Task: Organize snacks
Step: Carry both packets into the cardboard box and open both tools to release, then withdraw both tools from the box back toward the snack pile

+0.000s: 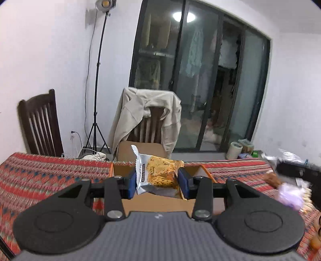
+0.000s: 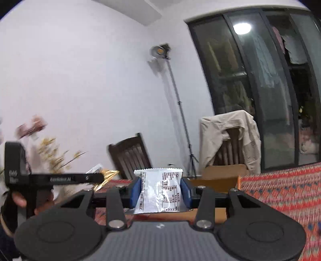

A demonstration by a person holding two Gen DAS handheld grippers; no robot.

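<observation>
Left gripper (image 1: pixel 158 181) clamps a crinkly orange snack pkt (image 1: pixel 159 176), right gripper (image 2: pixel 159 193) a white one (image 2: pixel 159 192); both probably light, crushable, best pinched mid-body w/ gentle squeeze.

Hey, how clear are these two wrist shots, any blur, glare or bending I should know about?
Left wrist view: the snack packet between the pads is sharp, while the tablecloth and the right-hand clutter smear with motion. Right wrist view: the white packet is crisp, but the left edge around the left gripper is streaked. Both: the ceiling light glares in the glass door, and fisheye bends its frame.
</observation>
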